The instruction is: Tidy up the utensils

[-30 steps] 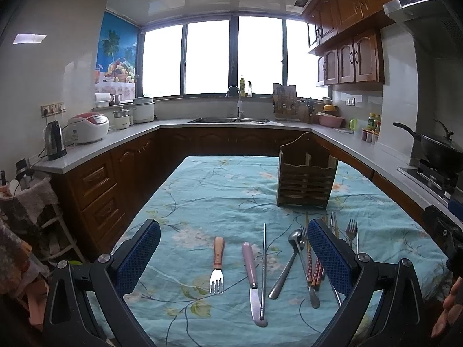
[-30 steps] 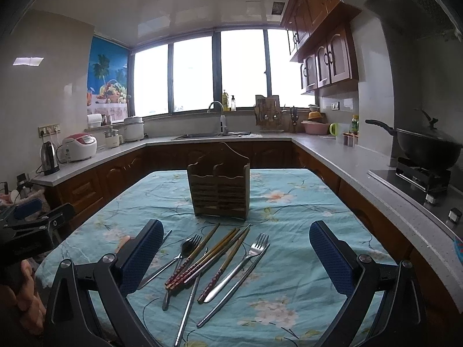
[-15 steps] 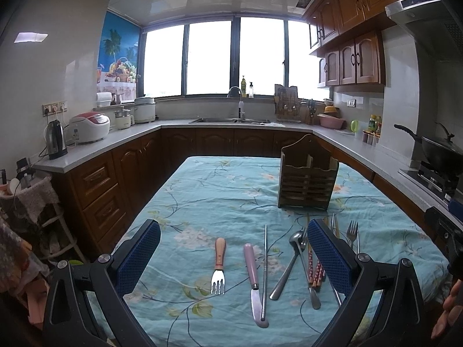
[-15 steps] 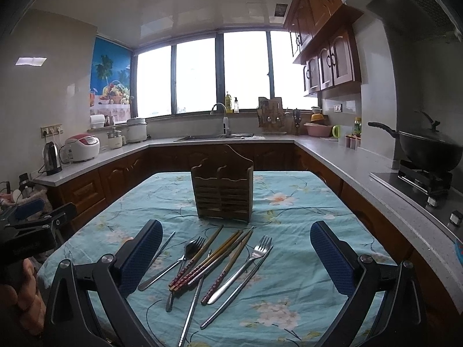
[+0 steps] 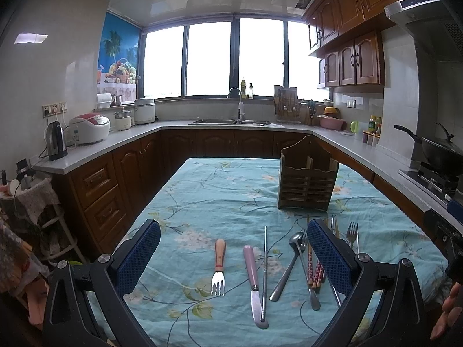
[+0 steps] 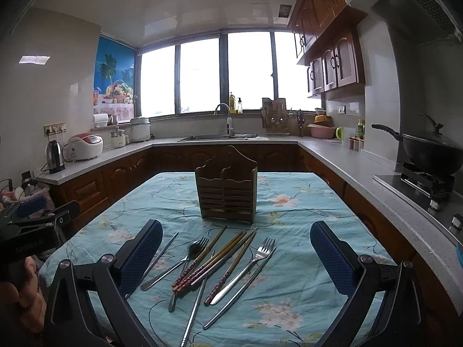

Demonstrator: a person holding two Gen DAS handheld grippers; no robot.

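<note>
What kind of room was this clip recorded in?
A home kitchen, most likely: a sink sits under the window, a wok on a gas stove, a rice cooker on the counter.

A black wok (image 6: 431, 153) sits on the stove (image 6: 425, 183).

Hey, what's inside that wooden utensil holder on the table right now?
Nothing rises above the rim of the wooden utensil holder; its visible compartment tops look empty. Its slatted walls hide the bottoms. The chopsticks and forks lie on the tablecloth in front.
</note>
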